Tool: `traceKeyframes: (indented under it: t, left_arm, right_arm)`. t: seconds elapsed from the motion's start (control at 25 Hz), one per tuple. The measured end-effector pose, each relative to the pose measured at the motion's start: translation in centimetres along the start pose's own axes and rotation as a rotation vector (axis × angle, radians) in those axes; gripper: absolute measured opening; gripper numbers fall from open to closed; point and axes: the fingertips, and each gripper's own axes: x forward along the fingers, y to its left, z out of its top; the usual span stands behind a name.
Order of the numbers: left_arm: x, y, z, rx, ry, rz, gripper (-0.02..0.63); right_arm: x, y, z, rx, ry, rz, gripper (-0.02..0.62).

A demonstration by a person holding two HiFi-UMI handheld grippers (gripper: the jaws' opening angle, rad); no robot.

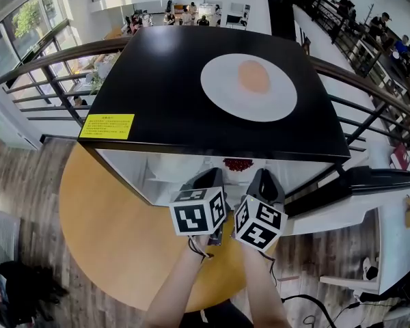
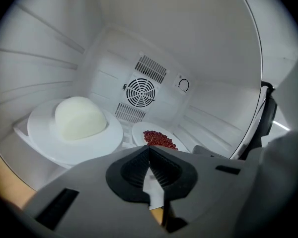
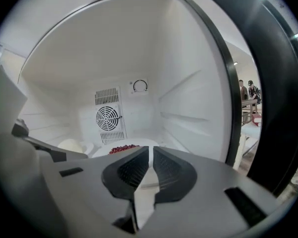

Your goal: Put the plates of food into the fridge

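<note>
1. The open fridge stands on a round wooden counter. Both grippers sit at its mouth, pointing inward.
2. Left gripper: jaws closed tip to tip, with nothing between them.
3. Right gripper: jaws a narrow slit apart, with nothing between them.
4. Two plates are already inside. The white-dome plate lies to the left, and the red-bean plate lies just beside it, nearer the middle.
5. The outstanding item is the peach-food plate. It rests on the fridge's black top, right of centre, above and beyond both sets of jaws.
6. That plate is round, so no long axis governs the grasp. Its near rim faces the grippers. I judge the right gripper slightly nearer.
7. Judgement: a gripper must back out of the cavity and rise before it can reach that rim.
8. Only the head view shows the peach-food plate. Only the gripper views show the fridge's interior layout. The left gripper view alone shows the white-dome plate whole, and the head view catches only the red beans.
</note>
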Motion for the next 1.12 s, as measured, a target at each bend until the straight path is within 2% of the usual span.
traceKeyframes:
  t: [0.24,0.48,0.72,0.96,1.12]
  left_arm:
    - [-1.5,-0.5,1.1,0.074,-0.123,-0.012,0.008]
    - [-5.2,-1.8,3.0,0.200,-0.257,0.006,0.008]
    - [-10.2,-3.2,3.6,0.292,-0.358,0.015,0.008]
    - [-14.2,-3.2,3.1,0.327,-0.403,0.063,0.008]
    - [-15.5,-3.2,3.0,0.307,-0.415,0.069,0.008]
  right_arm:
    - [-1.4,0.0,1.9,-0.054,-0.094,0.053,0.015]
    - [-4.5,1.0,3.5,-0.006,-0.126,0.147,0.012]
    - [-8.6,2.7,4.5,-0.024,-0.165,0.226,0.012]
    - [-12.1,2.7,4.2,-0.008,-0.194,0.265,0.012]
    - [-13.2,2.3,3.9,0.044,-0.203,0.282,0.012]
